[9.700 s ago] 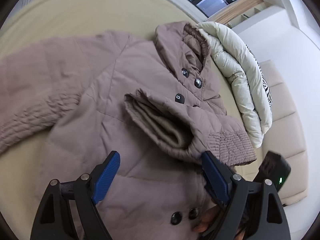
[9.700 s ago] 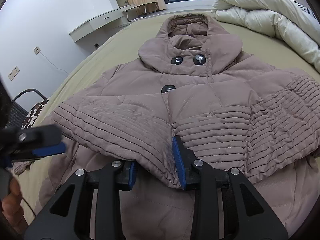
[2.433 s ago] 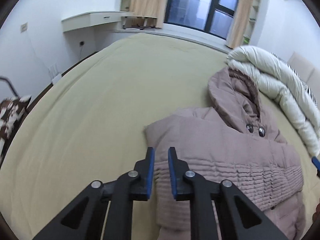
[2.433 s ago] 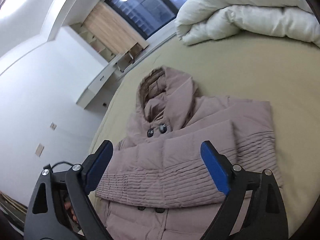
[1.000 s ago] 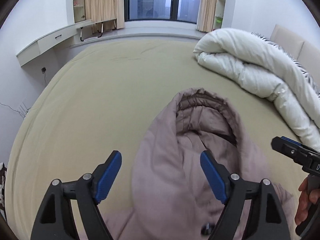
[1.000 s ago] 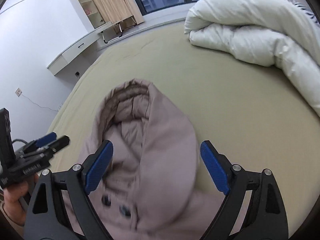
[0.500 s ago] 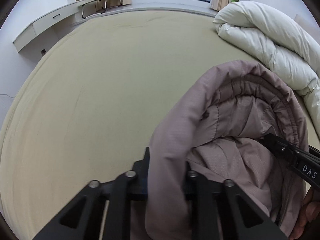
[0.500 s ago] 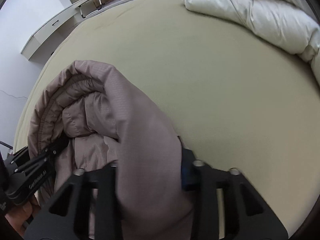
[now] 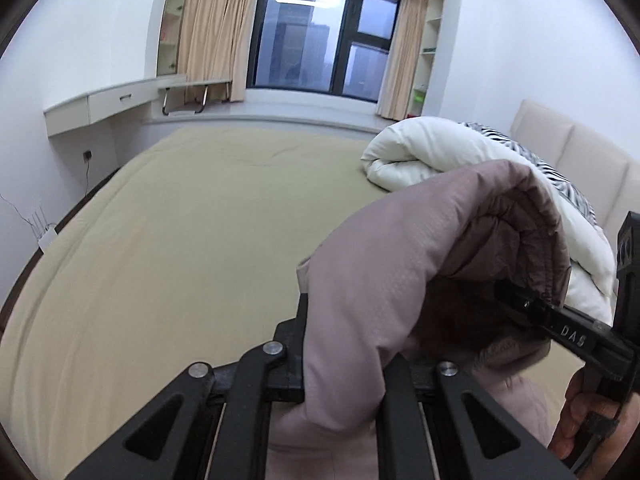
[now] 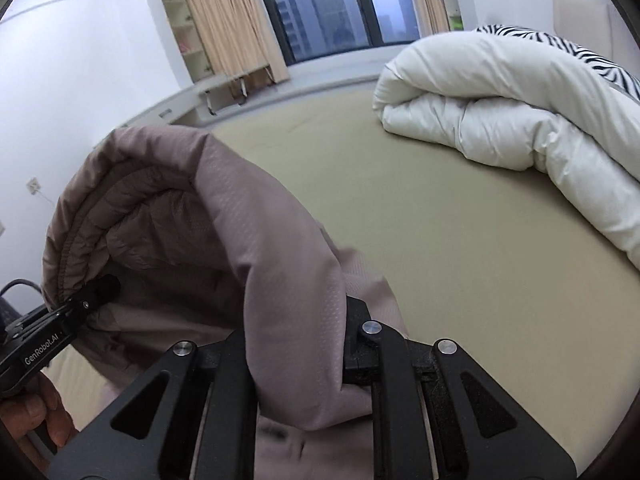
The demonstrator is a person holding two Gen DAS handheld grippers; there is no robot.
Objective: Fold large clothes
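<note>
Up close in the left wrist view, the left gripper (image 9: 344, 360) has its black jaws clamped tight on one edge of the mauve-brown quilted puffer coat's hood (image 9: 404, 264), the fabric bulging up out of the grip and hiding the fingertips. That hood is lifted off the wide olive-beige bed sheet (image 9: 192, 240) and arches over toward the right gripper (image 9: 508, 294), whose slim black tip bites the stitched rim on the hood's far side. A person's hand (image 9: 580, 420) wraps that tool's handle below the hood, at the frame's lower right. Behind the hood lies a rolled white duvet with a zebra-striped edge (image 9: 432, 152), and beyond it a padded cream headboard (image 9: 576, 148)

Now in the right wrist view, the right gripper (image 10: 298, 364) is likewise closed hard on the hood (image 10: 256, 232), cloth filling the gap between its black fingers. Left of the hood, the left gripper (image 10: 102, 288) pinches the opposite rim, with a hand (image 10: 36, 416) below it on the handle. Bare sheet (image 10: 460, 264) spreads to the right of the hood, and the duvet (image 10: 492, 108) rests on it well apart from the hood. More of the coat's fabric (image 10: 304, 448) hangs under the jaws
</note>
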